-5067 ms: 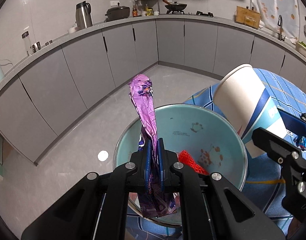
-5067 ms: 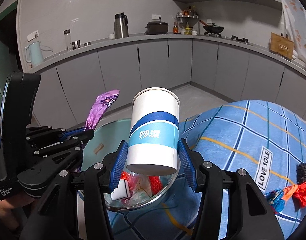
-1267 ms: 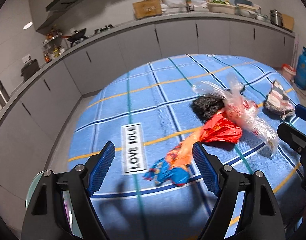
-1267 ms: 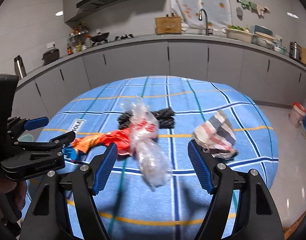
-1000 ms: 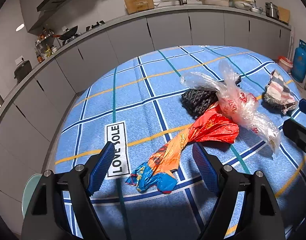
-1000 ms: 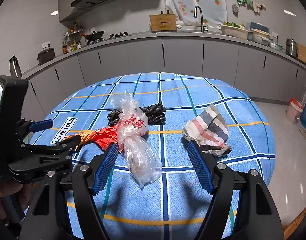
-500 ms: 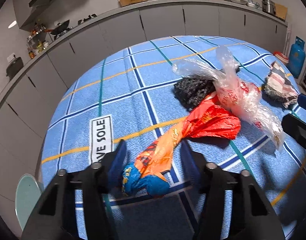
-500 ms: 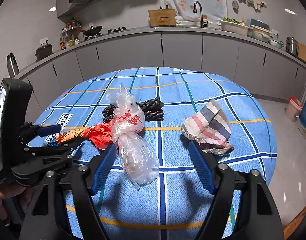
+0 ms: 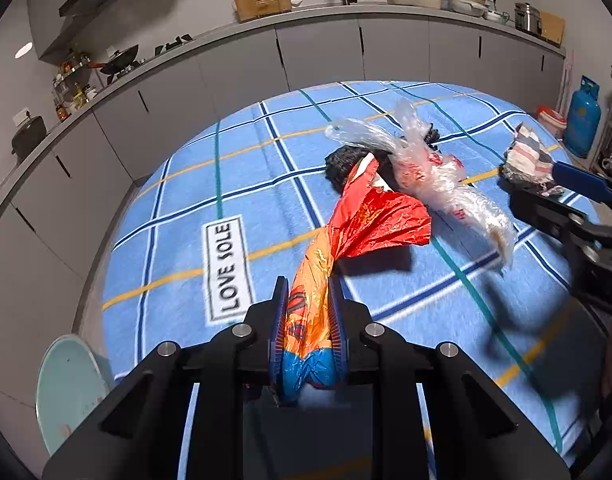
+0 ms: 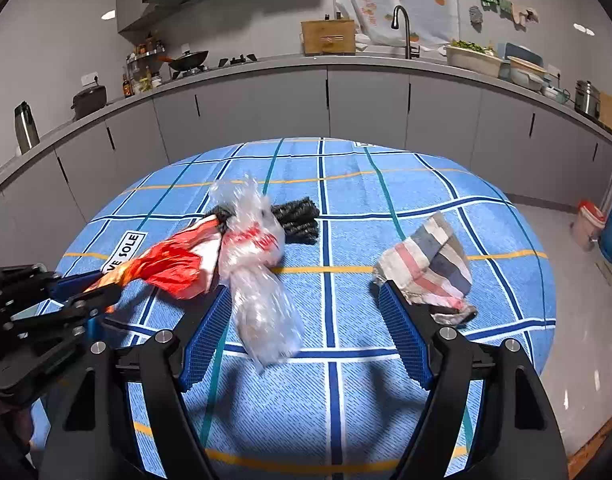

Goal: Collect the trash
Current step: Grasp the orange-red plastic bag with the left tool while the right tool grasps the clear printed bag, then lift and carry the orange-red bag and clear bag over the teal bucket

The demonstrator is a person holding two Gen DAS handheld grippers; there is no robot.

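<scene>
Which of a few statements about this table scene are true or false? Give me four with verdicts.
1. The left hand-held gripper is shut on the orange and red wrapper. True; its jaws have just been closing.
2. The right hand-held gripper holds the striped cloth. False: it is open and empty.
3. The clear plastic bag lies partly over a black bundle. True.
4. The tablecloth is plain red. False: blue checked.

The left gripper (image 9: 306,332), wide open a second ago, has just been closing and now pinches the blue end of the orange-red wrapper (image 9: 358,232).
</scene>
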